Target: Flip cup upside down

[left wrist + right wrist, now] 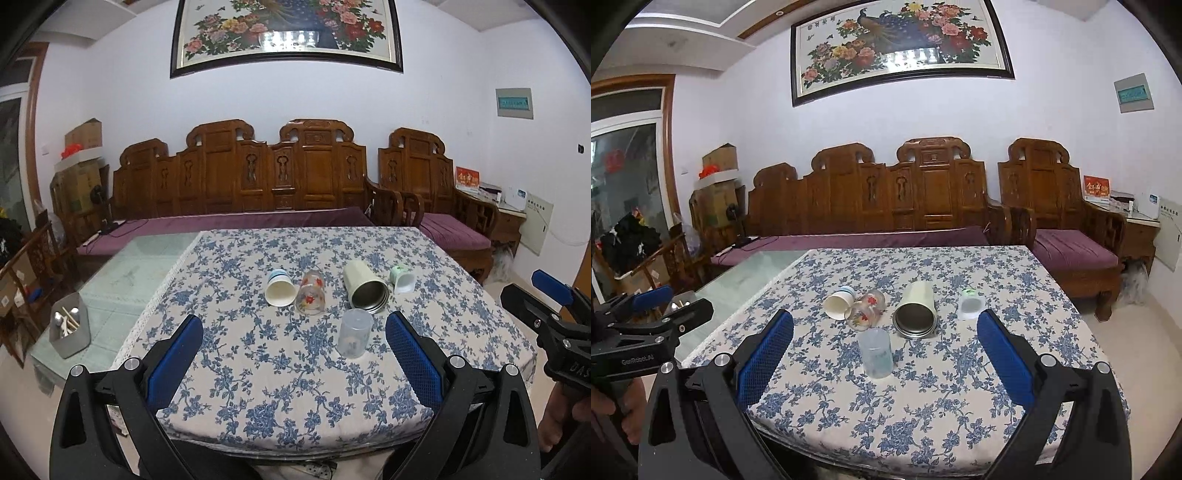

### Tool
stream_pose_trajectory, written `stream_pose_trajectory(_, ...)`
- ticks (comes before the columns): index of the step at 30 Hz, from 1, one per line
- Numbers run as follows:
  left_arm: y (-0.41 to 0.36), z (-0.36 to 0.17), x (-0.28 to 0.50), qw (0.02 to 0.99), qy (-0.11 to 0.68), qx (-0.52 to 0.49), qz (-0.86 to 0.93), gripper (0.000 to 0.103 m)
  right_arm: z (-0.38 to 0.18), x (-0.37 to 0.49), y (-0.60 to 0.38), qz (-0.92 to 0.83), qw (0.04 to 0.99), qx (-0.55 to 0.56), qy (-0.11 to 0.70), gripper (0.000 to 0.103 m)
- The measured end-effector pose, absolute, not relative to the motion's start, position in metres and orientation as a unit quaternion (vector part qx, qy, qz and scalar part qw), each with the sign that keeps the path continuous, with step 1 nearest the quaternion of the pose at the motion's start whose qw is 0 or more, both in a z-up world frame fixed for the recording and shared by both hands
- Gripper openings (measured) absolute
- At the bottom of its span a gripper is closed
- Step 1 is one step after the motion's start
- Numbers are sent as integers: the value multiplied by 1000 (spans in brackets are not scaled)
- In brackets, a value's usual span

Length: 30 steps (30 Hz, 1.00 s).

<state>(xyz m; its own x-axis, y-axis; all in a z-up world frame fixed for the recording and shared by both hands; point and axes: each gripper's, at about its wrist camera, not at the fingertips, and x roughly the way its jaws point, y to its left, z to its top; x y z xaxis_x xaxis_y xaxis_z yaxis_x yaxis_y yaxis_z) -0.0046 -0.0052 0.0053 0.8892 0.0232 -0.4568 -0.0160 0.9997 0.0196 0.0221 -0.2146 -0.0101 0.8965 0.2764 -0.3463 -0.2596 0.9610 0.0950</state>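
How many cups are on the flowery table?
5. Four lie tipped in a row: white paper cup far left, flowered glass, metal-lined tumbler, small green-and-white cup far right. The clear plastic cup stands nearest. None seem hidden.

- clear frosted plastic cup stands on the floral cloth, nearest the front, apart from the rest; can't tell which end is up
- white paper cup with blue bands, on its side, mouth facing the camera
- flower-print glass lying touching it
- cream steel-lined tumbler also lying down
- small green-and-white cup tipped beside it
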Motion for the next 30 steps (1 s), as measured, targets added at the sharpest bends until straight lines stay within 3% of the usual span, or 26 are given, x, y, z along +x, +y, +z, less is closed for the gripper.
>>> stream_pose_trajectory(30,-6,5,-6,973,232,9,9,95,-13,27,-216,135,973,28,185,100)
